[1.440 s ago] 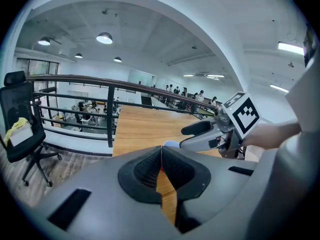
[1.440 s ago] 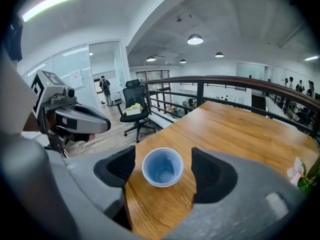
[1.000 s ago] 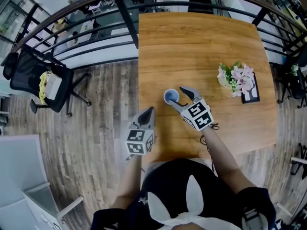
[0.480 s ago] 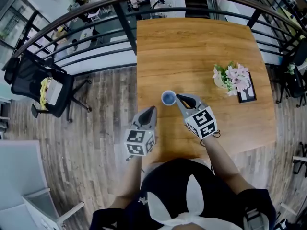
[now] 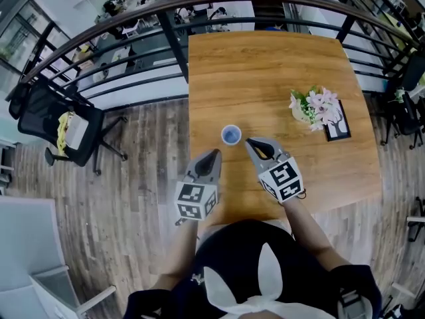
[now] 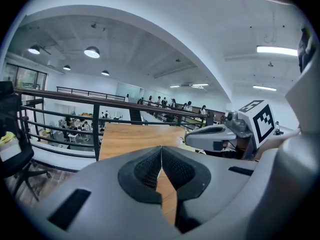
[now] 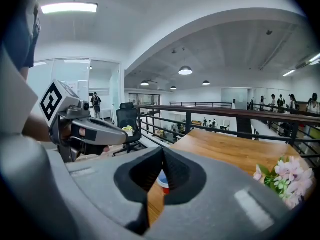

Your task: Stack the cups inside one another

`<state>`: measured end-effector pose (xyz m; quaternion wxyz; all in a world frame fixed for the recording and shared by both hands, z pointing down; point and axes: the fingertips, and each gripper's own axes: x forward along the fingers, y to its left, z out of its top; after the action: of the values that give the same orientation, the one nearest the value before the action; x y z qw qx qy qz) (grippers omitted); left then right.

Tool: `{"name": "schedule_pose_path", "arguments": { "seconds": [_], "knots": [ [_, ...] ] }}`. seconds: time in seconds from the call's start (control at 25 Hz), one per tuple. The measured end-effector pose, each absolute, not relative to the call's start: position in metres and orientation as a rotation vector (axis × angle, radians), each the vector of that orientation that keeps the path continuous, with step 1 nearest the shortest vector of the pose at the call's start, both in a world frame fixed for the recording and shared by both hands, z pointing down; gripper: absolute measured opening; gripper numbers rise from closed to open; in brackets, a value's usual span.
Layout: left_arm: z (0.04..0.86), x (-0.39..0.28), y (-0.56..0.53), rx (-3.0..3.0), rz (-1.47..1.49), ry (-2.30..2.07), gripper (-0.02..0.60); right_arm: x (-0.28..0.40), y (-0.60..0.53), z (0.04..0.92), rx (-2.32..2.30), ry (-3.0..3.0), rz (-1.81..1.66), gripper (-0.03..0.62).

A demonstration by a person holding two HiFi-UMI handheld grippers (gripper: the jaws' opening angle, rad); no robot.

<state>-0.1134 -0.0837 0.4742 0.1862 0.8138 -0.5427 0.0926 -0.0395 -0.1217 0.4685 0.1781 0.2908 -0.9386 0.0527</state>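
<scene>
A cup [image 5: 231, 135] with a blue inside stands upright on the wooden table [image 5: 279, 78], near its left edge. In the right gripper view its blue-and-white rim and red side [image 7: 163, 182] peek out under the jaws. My right gripper [image 5: 251, 143] is shut on nothing, just right of the cup and apart from it. My left gripper [image 5: 214, 153] is shut and empty too, hanging over the table's front left corner, nearer me than the cup. Each gripper shows in the other's view: the right gripper [image 6: 215, 136] and the left gripper [image 7: 95, 131].
A small pot of pink flowers [image 5: 313, 107] stands beside a dark picture frame [image 5: 337, 125] at the table's right. A black railing [image 5: 133, 35] runs along the far and left sides. An office chair [image 5: 56, 121] stands on the plank floor to the left.
The right gripper's jaws, open beside the cup a second ago, have shut and drawn back from it towards me. The left gripper has lifted slightly. The cup stays standing on the table.
</scene>
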Motion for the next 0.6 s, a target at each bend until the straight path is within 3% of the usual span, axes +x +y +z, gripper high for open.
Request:
{"name": "schedule_pose_path", "arguments": {
  "seconds": [0.6],
  "knots": [
    [0.464,-0.103,-0.035,2.307,0.253,-1.539,0.02,-0.033,-0.066,0.457,0.813,-2.669,0.109,-0.003]
  ]
}}
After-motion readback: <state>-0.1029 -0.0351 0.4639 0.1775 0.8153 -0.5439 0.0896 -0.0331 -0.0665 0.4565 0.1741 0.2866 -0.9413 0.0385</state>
